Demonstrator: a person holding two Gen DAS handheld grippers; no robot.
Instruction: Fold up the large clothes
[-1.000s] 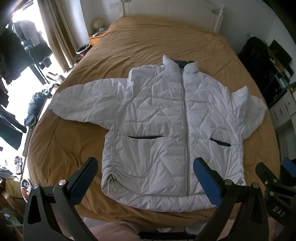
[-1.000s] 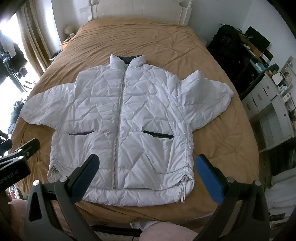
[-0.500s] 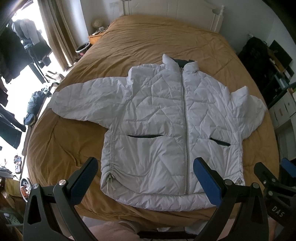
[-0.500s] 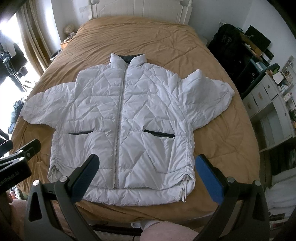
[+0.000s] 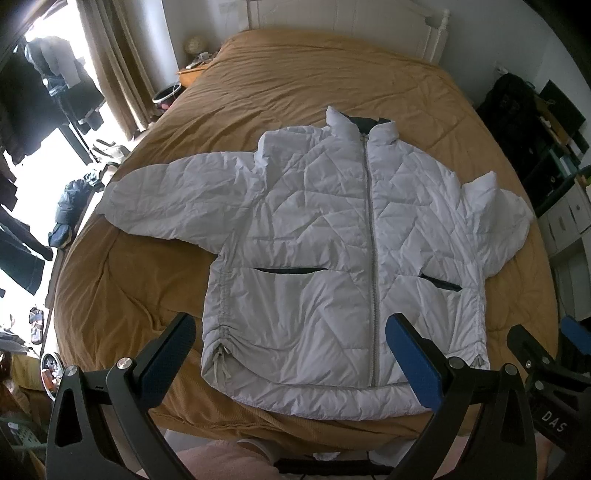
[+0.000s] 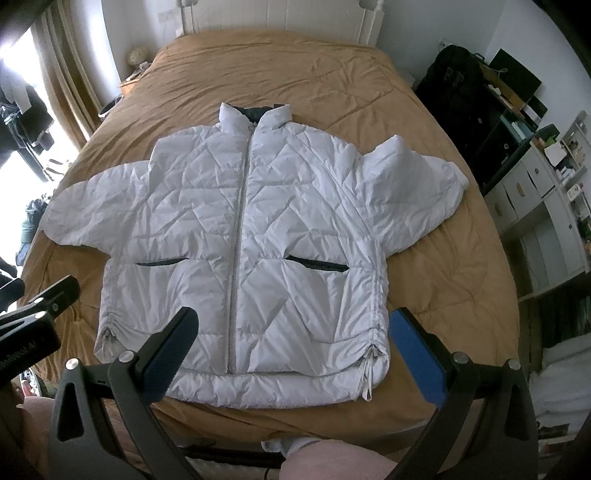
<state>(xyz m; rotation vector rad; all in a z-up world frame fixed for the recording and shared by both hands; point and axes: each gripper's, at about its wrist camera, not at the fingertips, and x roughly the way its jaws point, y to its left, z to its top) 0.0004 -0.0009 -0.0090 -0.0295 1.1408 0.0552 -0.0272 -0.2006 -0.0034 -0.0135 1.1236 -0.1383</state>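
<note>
Nearest the cameras, both grippers hang over the foot of the bed with nothing between their fingers. The left gripper (image 5: 290, 343) has its two black fingers with blue pads spread wide apart, framing the lower hem of the jacket from above without touching it. The right gripper (image 6: 293, 338) is likewise wide open, its fingers (image 6: 413, 354) spaced to either side of the hem's right half. In the right wrist view the left gripper's black body shows at the left edge (image 6: 33, 314); in the left wrist view the right gripper shows at the lower right (image 5: 543, 354).

Just beyond the fingers lies the white quilted puffer jacket (image 5: 332, 258), spread flat and face up on the mustard-brown bedspread (image 5: 129, 295). Its hem sits near the foot edge of the bed, and its grey zipper (image 6: 236, 258) is closed and runs straight up the middle to the standing collar (image 6: 255, 114), whose dark lining shows. Two dark slit pockets (image 6: 317, 264) cross the lower front. Drawstring cords (image 6: 367, 373) hang at the gathered side seams. Both sleeves stretch outward; the left sleeve (image 5: 177, 199) lies long and flat, the right sleeve (image 6: 417, 192) is bunched and shorter.

Further back the bedspread is bare up to the white headboard (image 6: 277, 18). Beige curtains (image 5: 118, 66) hang at the left, and white drawers (image 6: 532, 199) stand at the right.
</note>
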